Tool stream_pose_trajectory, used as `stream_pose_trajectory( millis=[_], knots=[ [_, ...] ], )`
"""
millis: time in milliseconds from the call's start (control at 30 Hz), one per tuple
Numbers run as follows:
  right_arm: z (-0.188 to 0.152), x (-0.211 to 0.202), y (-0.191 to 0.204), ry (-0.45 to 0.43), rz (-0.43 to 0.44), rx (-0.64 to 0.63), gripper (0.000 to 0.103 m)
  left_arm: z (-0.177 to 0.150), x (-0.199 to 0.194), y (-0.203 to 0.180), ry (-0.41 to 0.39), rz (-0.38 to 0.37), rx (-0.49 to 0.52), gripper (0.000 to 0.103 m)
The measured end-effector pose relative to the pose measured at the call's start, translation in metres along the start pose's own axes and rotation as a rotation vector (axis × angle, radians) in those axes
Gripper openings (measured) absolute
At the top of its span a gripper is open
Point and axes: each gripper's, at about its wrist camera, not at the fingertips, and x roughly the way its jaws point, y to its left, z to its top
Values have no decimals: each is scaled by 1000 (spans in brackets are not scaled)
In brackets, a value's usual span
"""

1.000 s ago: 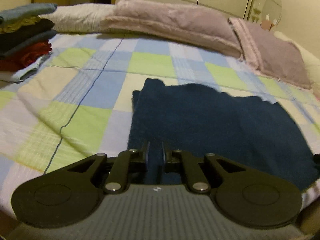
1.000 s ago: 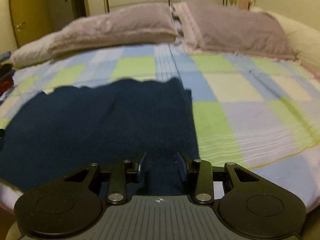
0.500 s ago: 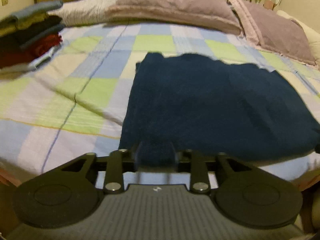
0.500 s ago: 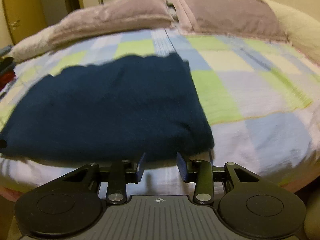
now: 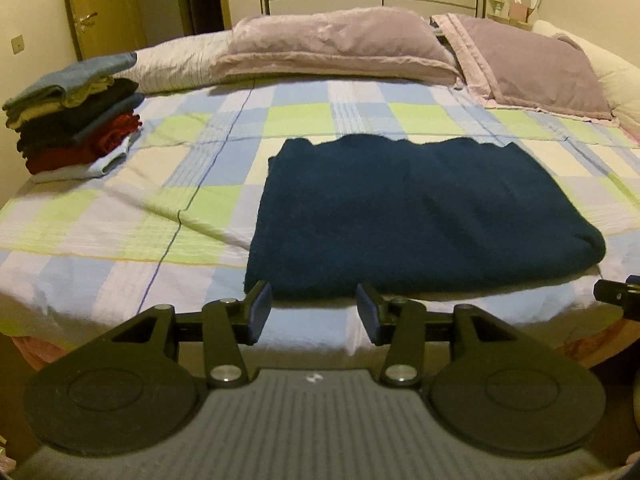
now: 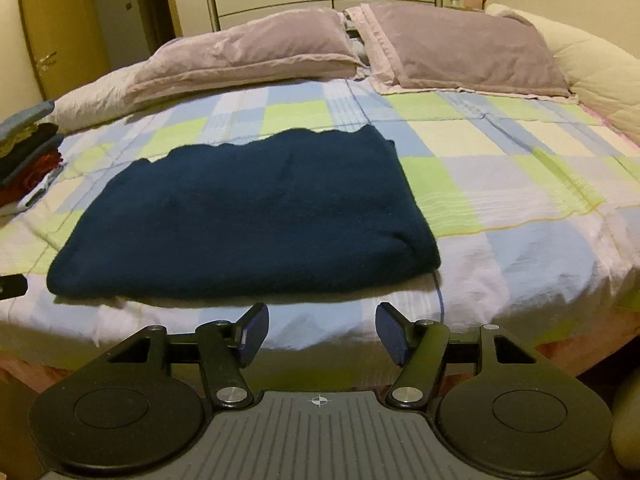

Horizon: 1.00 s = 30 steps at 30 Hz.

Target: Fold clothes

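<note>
A dark blue folded garment point(image 5: 420, 212) lies flat on the checked bedspread near the bed's front edge; it also shows in the right wrist view point(image 6: 248, 212). My left gripper point(image 5: 314, 310) is open and empty, just off the garment's near left edge. My right gripper point(image 6: 318, 330) is open and empty, a little back from the garment's near right edge, over the bed's front edge. The tip of the right gripper point(image 5: 616, 294) shows at the right edge of the left wrist view.
A stack of folded clothes point(image 5: 76, 112) sits at the bed's left side, also in the right wrist view point(image 6: 28, 160). Mauve pillows point(image 5: 340, 44) and a cream duvet point(image 6: 592, 76) lie at the head and right. Doors and wardrobe stand behind.
Both grippers have let go of the blue garment, opened wide and pulled back toward the bed's front edge. The garment now lies folded on the bed.
</note>
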Motion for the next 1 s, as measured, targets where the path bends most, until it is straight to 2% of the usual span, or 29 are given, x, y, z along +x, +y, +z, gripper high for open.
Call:
stream_pose_trajectory(
  millis=[333, 500, 833, 1000],
  knots=[
    [-5, -25, 2, -35, 7, 14, 63, -2, -24, -5, -43, -18, 8, 47],
    [-6, -27, 1, -37, 4, 23, 63, -2, -22, -6, -39, -22, 9, 47],
    [-4, -10, -6, 3, -5, 38, 63, -1, 1, -11, 6, -30, 13, 48],
    [-4, 3, -13, 24, -8, 53, 63, -2, 16, -12, 5, -59, 19, 47]
  ],
)
